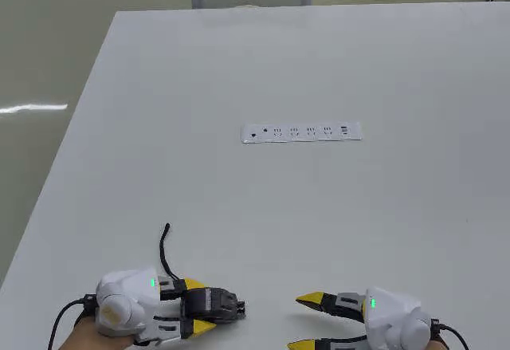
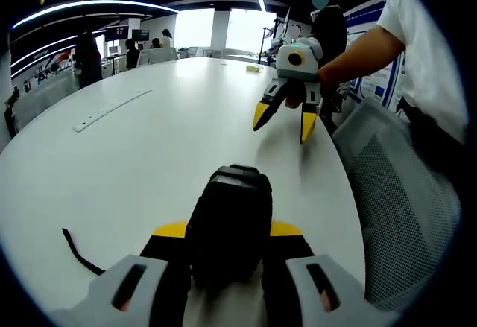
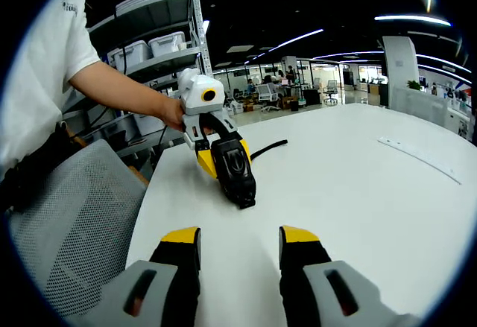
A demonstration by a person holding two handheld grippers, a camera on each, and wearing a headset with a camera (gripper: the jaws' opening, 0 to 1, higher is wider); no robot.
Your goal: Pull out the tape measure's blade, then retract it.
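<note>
**A:** Where is the tape measure [image 1: 217, 303]?

**B:** On the white table [image 1: 239, 71], well apart from the power strip [image 1: 301, 132], on the strip's near side and off to its left. It is black, and the left gripper [image 1: 199, 306] has it clamped between its yellow-tipped jaws.

**A:** Is anything trailing from it?

**B:** A thin black strap [image 1: 165, 246] lies on the table behind that gripper, curling towards the strip's side.

**A:** And the right gripper [image 1: 299, 321]?

**B:** It is also on the strip's near side, below its right half. Its jaws are spread apart with nothing between them, and they point at the tape measure from a short way off.

**A:** Is the tape measure lying flat?

**B:** In the right gripper view it slopes, with its front end down at the table.
</note>
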